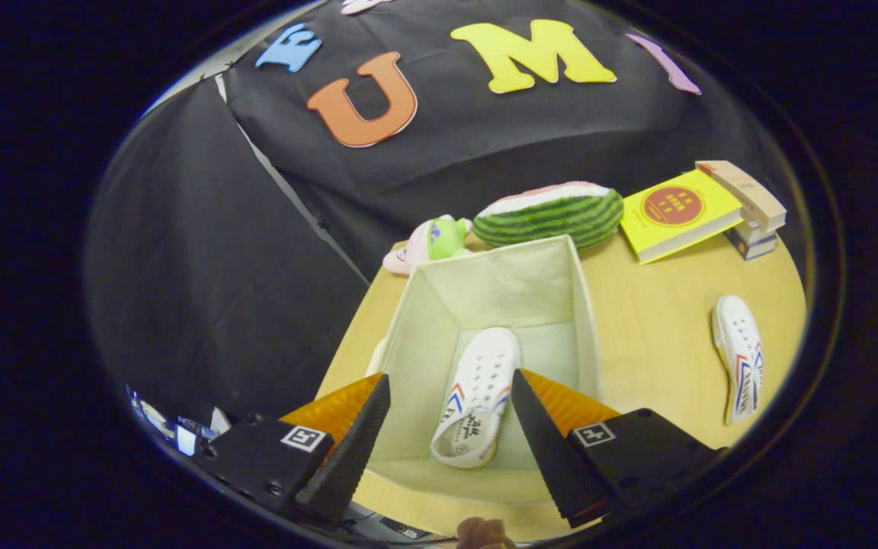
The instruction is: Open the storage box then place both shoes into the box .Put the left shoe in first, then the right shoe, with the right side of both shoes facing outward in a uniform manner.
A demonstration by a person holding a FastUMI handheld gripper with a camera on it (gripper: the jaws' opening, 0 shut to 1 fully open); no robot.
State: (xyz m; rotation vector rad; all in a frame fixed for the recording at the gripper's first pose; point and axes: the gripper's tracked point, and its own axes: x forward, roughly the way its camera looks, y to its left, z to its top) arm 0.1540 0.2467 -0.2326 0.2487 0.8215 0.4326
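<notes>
Your gripper (450,408) hangs above the open cream fabric storage box (588,320), jaws wide, empty. One white canvas shoe (477,396) lies inside. Swing right to the second white shoe (740,354) on the table; grip its heel squarely.

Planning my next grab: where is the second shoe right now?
In the gripper view, the second shoe lies on the table, right of the open storage box and nearer than the yellow book, well off to the right of the open fingers.

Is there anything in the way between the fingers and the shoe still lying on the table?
Nothing on the bare tabletop itself, but the open gripper hangs over the box, whose right wall stands between it and the shoe.
</notes>
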